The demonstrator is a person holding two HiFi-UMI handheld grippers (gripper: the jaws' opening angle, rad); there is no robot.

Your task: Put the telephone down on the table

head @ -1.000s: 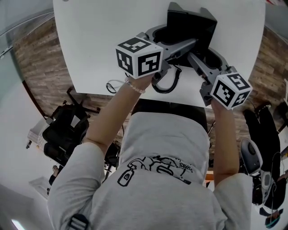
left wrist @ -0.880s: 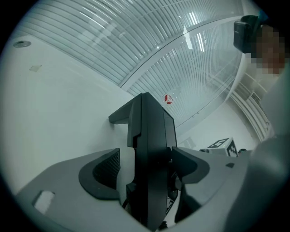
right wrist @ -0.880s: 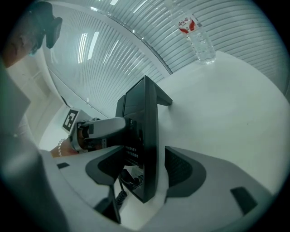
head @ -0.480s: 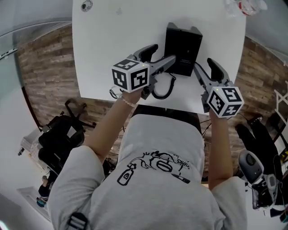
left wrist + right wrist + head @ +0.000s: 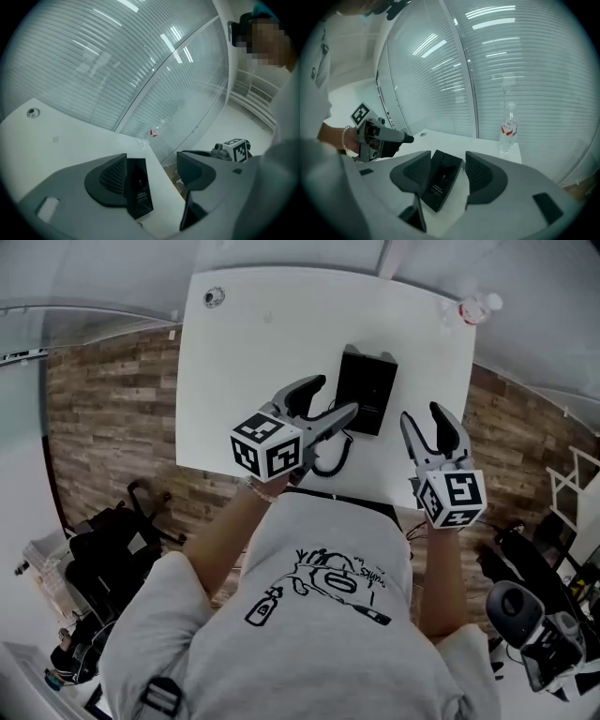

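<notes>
The task looks done: the telephone [image 5: 366, 390] lies by the counter's [image 5: 262, 352] front edge, with the left tongs [image 5: 331, 397] and right tongs [image 5: 422, 418] clear of it, wide, empty and closing slightly.

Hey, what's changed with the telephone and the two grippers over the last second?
Both grippers let go of the telephone and drew back from it, toward the person: the left gripper and right gripper are now clear of it, jaws closing, nothing between them. The telephone stayed flat on the table.
</notes>
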